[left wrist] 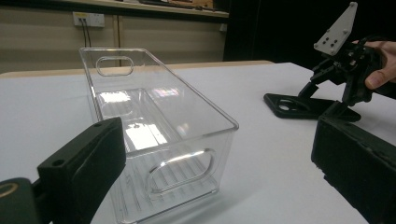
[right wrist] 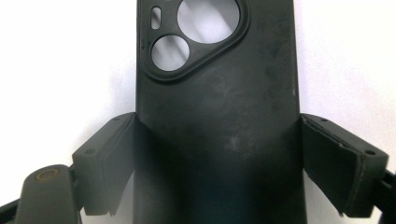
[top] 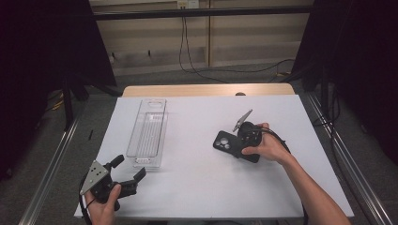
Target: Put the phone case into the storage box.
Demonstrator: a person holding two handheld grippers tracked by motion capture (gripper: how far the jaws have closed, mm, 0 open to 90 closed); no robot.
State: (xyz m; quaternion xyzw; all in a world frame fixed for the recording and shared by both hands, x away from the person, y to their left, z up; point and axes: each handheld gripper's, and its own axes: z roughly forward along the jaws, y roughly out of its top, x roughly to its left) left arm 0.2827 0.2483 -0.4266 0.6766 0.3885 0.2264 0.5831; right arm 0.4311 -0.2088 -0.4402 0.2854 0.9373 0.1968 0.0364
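A black phone case (top: 224, 142) lies flat on the white table, its camera cutouts facing up. My right gripper (top: 238, 146) is shut on it, the pads pressing both long sides of the case (right wrist: 219, 107). In the left gripper view, the case (left wrist: 294, 106) rests on the table beneath that gripper (left wrist: 343, 88). My left gripper (top: 129, 167) stands open near the front left corner. Nothing is between its jaws (left wrist: 219, 140). They point at the short end of a clear plastic bin (left wrist: 154, 116).
The long clear bin (top: 149, 133) lies lengthwise at the left of the white sheet (top: 197, 187), with nothing in it. A wooden table edge (top: 206, 90) shows behind the sheet. Metal rails (top: 49, 164) flank both sides.
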